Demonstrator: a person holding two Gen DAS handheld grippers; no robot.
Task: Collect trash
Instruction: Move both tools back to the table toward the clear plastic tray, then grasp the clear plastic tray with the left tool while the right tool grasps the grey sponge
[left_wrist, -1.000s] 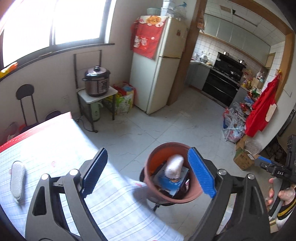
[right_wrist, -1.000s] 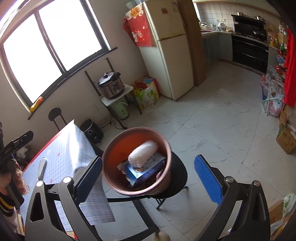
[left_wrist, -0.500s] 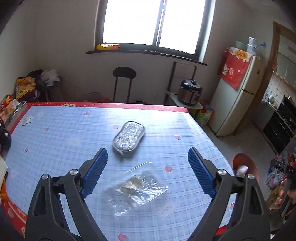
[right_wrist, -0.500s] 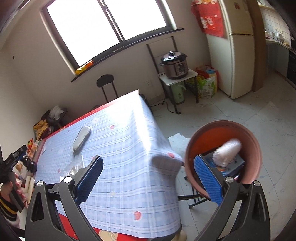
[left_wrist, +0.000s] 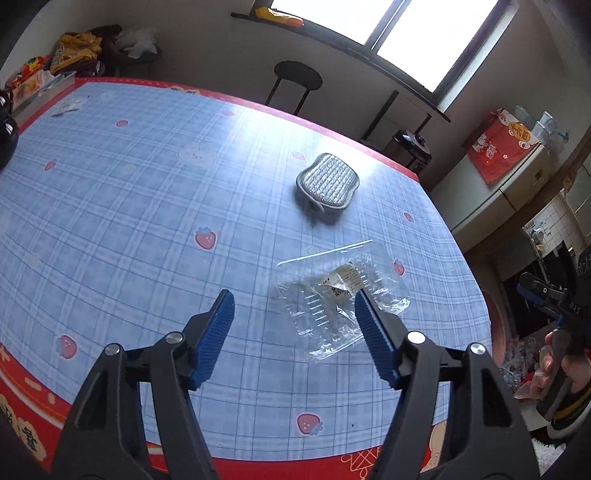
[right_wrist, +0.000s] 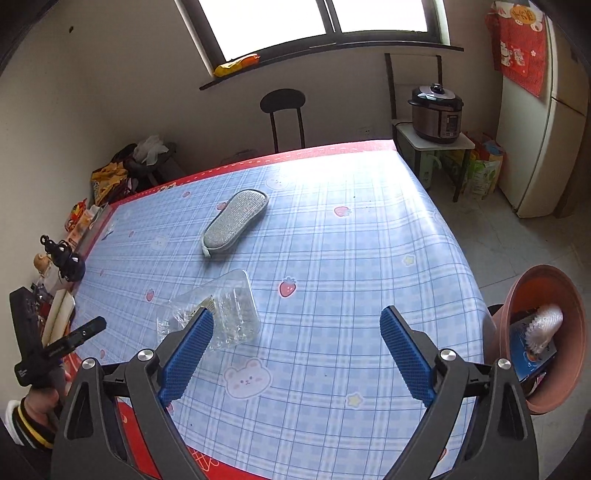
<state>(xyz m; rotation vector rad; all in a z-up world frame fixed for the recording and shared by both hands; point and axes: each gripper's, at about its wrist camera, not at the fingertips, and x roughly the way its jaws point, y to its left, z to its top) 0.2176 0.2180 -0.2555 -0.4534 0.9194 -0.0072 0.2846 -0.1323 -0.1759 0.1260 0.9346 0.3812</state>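
Between the left tongs' (left_wrist: 291, 325) blue pads nothing is held; jaws stand wide, above the checked tablecloth (left_wrist: 147, 206). The right-hand pad overlaps the near right part of a clear plastic tray (left_wrist: 341, 295) in this view; contact cannot be told. The right tongs (right_wrist: 295, 350) are also wide and empty, the same tray (right_wrist: 218, 314) just past their left pad.

Change: a second ago both cameras looked down into the terracotta bin (right_wrist: 543, 343), off the table's edge, with a white roll and a blue box lying in it. Both have since swung round to the table. Judgement: one drop is done, and the tray is the next piece to collect; the left tongs are nearer to it.

Tray: crumpled, lying flat, a scrap of printed label (left_wrist: 341, 278) inside. From the left tongs its long axis seems to run from close ahead out to the upper right, the far rim toward the grey scrubbing pad (left_wrist: 327, 182). Crushed outline, so this is a rough reading.

Farther out: the scrubbing pad lies well beyond the tray, apart from it, probably not trash. The bin stands to the right of the right tongs, below table level. A black chair (right_wrist: 282, 110) stands beyond the far table edge under the window.
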